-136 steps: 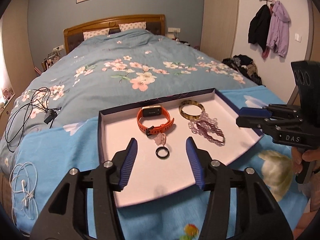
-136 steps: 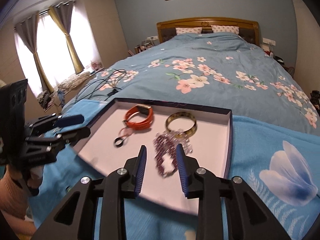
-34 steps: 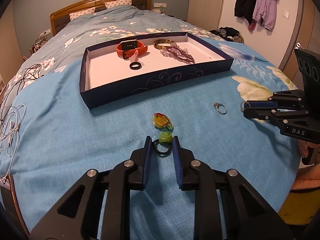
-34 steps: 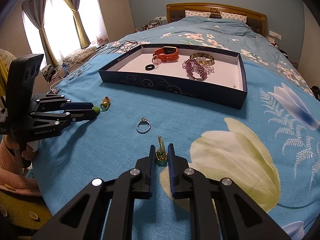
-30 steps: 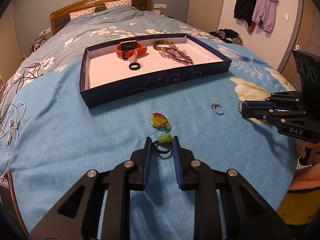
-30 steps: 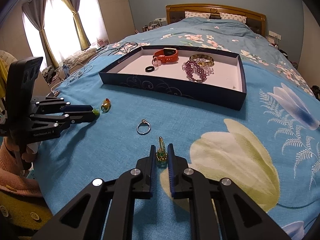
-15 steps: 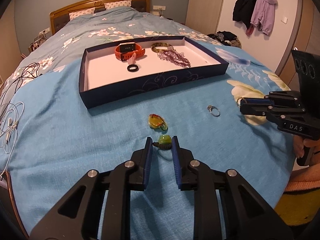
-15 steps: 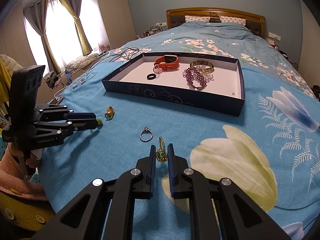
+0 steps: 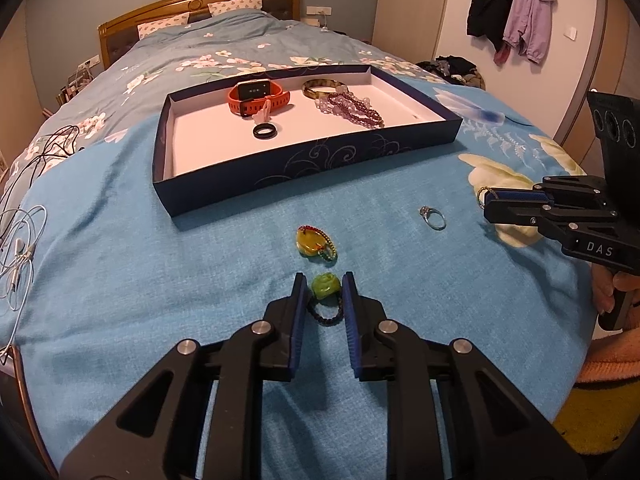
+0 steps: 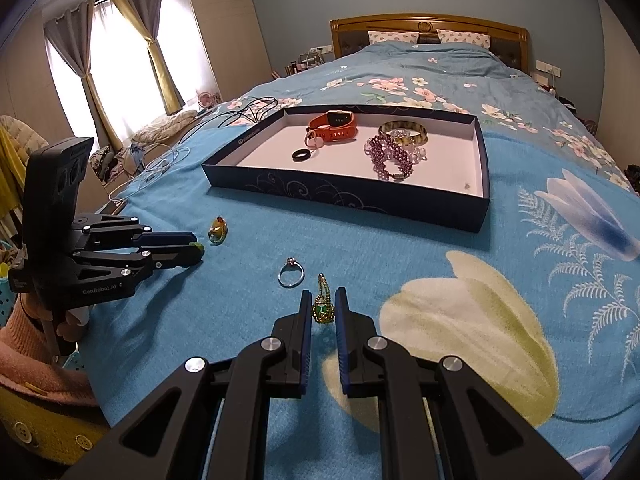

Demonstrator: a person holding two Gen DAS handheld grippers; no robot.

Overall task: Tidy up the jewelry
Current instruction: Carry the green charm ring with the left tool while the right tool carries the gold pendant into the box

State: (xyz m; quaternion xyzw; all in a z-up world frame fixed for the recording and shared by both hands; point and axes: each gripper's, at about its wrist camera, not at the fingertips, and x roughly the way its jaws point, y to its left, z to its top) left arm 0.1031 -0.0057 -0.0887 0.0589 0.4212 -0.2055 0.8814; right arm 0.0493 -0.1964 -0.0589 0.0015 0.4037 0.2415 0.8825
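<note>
My left gripper (image 9: pixel 323 292) has its blue pads pinched on a green bead charm (image 9: pixel 325 285) on a dark cord loop; the loop trails back toward me, its long axis running from twelve to six o'clock in the left wrist view. My right gripper (image 10: pixel 323 309) is clamped narrow on a green pendant (image 10: pixel 322 309), whose beaded loop points straight away from me toward twelve o'clock. The left jaws have just been closing a little, with the charm between them.

The navy tray (image 9: pixel 304 168) lies on the blue blanket (image 9: pixel 200 264), long side across my view. Inside, on its white floor, are an orange watch (image 9: pixel 256 96) at the far left, a black ring (image 9: pixel 265 131) nearer me, an amber bangle (image 9: pixel 320 87) and purple bead bracelets (image 9: pixel 352 109) to the right (they touch the bangle).

Loose on the blanket: a yellow pendant (image 9: pixel 314 242) at twelve o'clock just beyond my left gripper, and a silver ring (image 9: pixel 433 217) at about two o'clock.

The left view shows coats (image 9: pixel 512 8) hanging on the wall and the right gripper side-on. The right view alone shows the curtained window (image 10: pixel 120 64) and a small speck in the tray's near right corner; I cannot tell what it is.
</note>
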